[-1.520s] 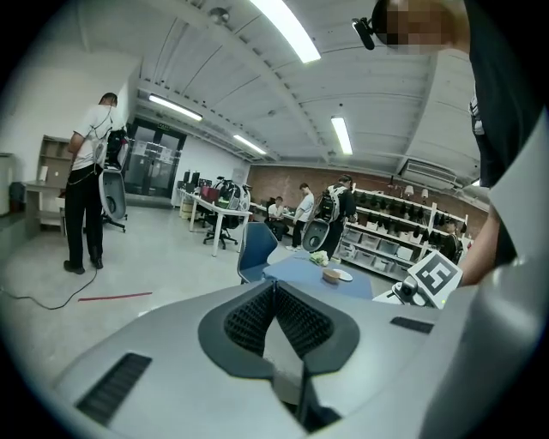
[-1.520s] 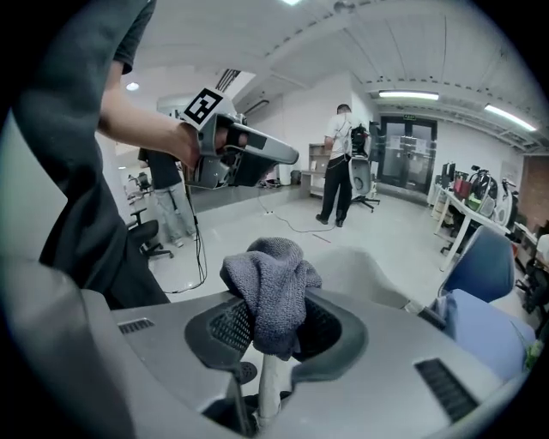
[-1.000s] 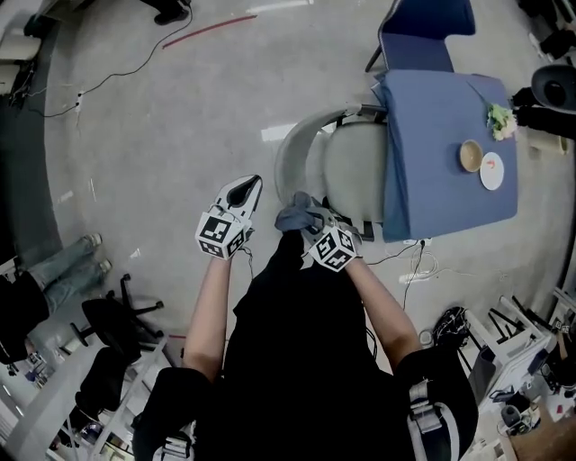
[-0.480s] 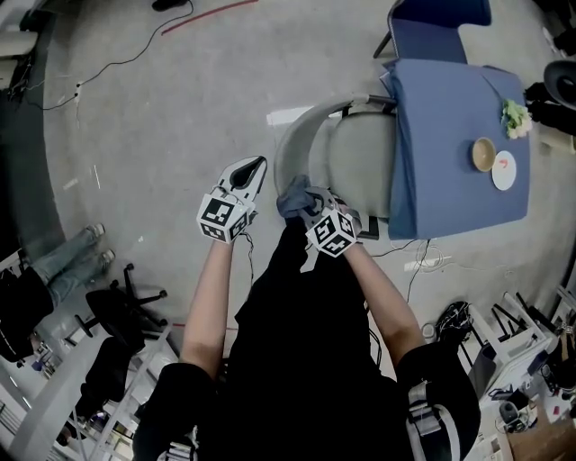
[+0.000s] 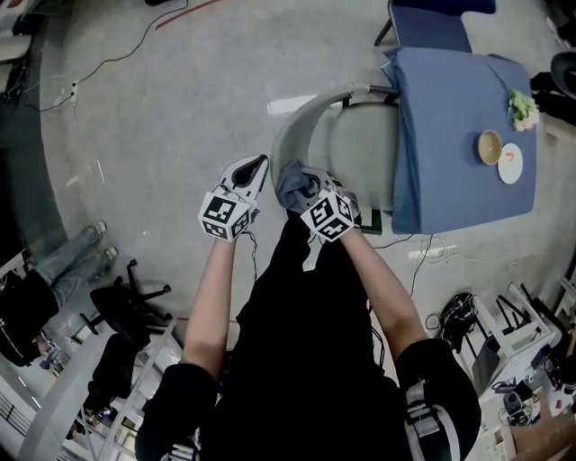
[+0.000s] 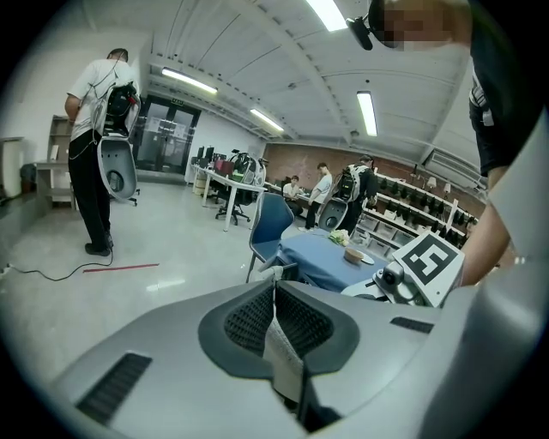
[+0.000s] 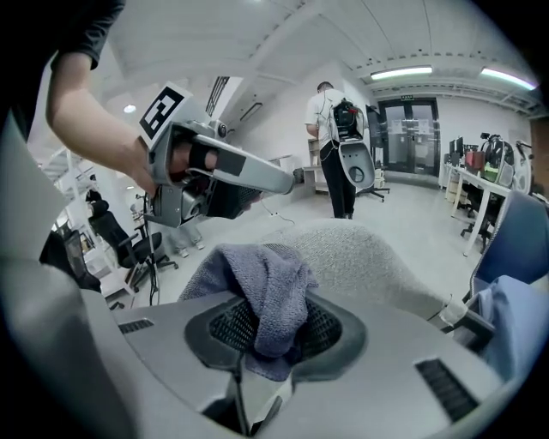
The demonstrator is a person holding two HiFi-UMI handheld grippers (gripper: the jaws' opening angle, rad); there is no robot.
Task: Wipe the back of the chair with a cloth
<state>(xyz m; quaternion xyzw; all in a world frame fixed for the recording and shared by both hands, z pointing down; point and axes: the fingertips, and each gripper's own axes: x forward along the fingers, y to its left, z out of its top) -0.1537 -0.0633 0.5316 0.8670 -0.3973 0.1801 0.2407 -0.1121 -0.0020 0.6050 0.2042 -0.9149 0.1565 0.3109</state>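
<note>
A grey office chair stands in front of me; its curved back (image 5: 290, 135) faces me and its seat (image 5: 355, 162) is tucked under a blue-covered table. My right gripper (image 5: 306, 189) is shut on a grey-blue cloth (image 5: 290, 183) right at the near end of the chair back's rim. In the right gripper view the cloth (image 7: 262, 283) bunches over the jaws, with the grey mesh chair back (image 7: 360, 257) just beyond. My left gripper (image 5: 255, 164) hovers beside the chair's left side, shut, with nothing in it. The left gripper (image 6: 274, 287) shows its jaws pressed together.
The table under a blue cloth (image 5: 450, 135) carries a bowl (image 5: 490, 146), a plate (image 5: 511, 164) and flowers (image 5: 522, 106). A blue chair (image 5: 430, 25) stands beyond it. Cables lie across the floor (image 5: 135, 54). Black office chairs (image 5: 126, 302) stand at lower left. A person (image 6: 99, 146) stands farther off.
My right gripper with the cloth has edged a little forward and left along the chair back. The left gripper has barely moved.
</note>
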